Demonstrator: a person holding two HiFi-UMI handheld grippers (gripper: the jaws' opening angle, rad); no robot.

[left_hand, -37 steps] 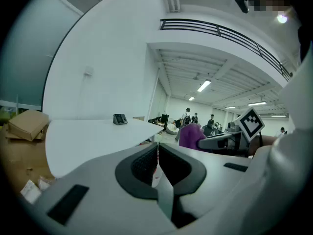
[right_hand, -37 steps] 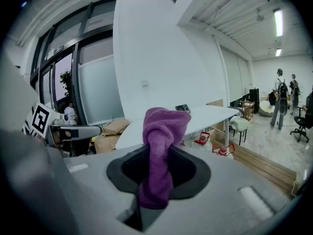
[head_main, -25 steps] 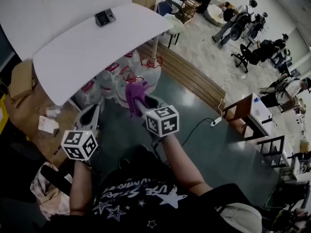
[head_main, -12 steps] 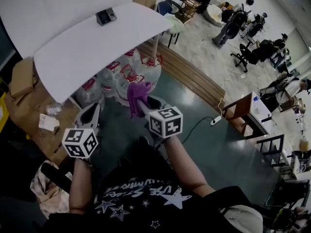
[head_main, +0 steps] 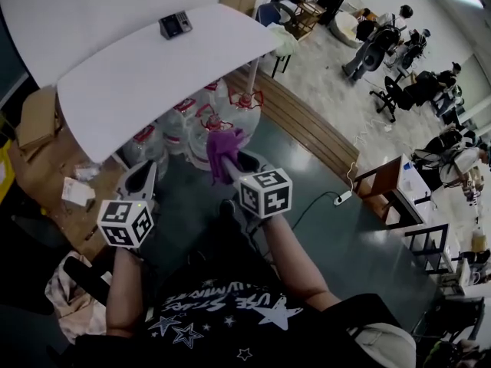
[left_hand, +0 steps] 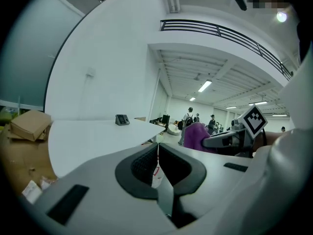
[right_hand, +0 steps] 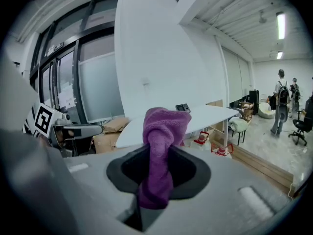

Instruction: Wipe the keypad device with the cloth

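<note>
One seemingly limp, light cloth point(right_hand: 164, 124), pinched mid-bunch by the right claw point(right_hand: 159, 158), soft top free, hangs well short of the keypad point(head_main: 175, 24) on the table point(head_main: 115, 90); left claw point(left_hand: 157, 160) pressed together, empty.

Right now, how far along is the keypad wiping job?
Done: the cloth is clamped in the right gripper. In hand: the approach; both grippers hang short of the table, the left gripper shut and empty. Left: all the wiping; the keypad sits untouched at the table's far end.
</note>
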